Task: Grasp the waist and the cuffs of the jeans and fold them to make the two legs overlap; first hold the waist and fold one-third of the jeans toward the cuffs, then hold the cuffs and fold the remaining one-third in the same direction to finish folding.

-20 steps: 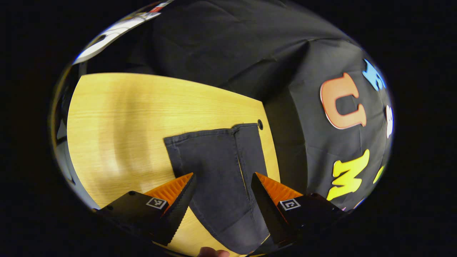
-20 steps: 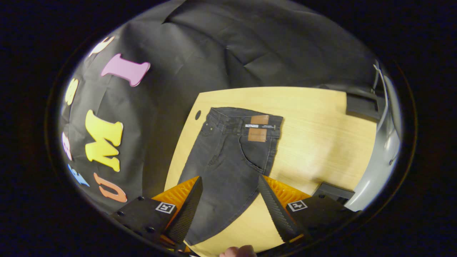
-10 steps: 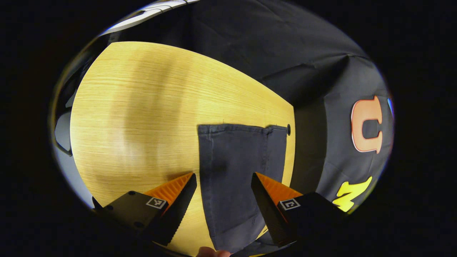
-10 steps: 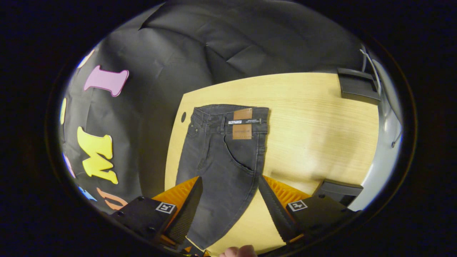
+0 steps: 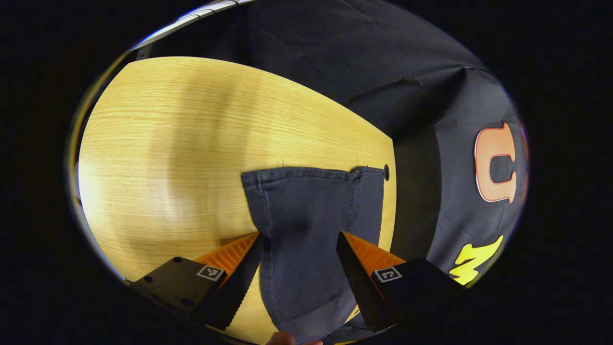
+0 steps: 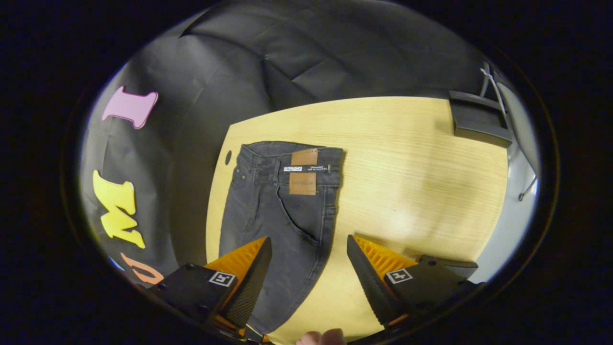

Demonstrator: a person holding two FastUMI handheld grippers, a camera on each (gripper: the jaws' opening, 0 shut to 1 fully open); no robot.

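Note:
Dark grey jeans lie flat on the wooden table (image 5: 167, 143). The left gripper view looks along the legs (image 5: 301, 230) to the cuffs (image 5: 306, 175), where one leg lies mostly over the other. My left gripper (image 5: 299, 242) hovers open above the legs, nothing between its orange fingers. The right gripper view has the waist (image 6: 292, 160) with its brown leather patch (image 6: 303, 170) at the far end and the seat (image 6: 273, 225) nearer. My right gripper (image 6: 309, 247) is open above the jeans' right edge, apart from the cloth.
The jeans lie along the table edge next to the booth's black cloth wall; a small round hole (image 6: 228, 156) in the tabletop sits by the waist. A black box (image 6: 479, 122) stands at the table's far right corner. Bare wood (image 6: 416, 167) spreads beside the jeans.
Both views have swung: the left gripper shifted right over the legs, and the right gripper moved right, so the jeans sit further left between its fingers. Both stayed open.

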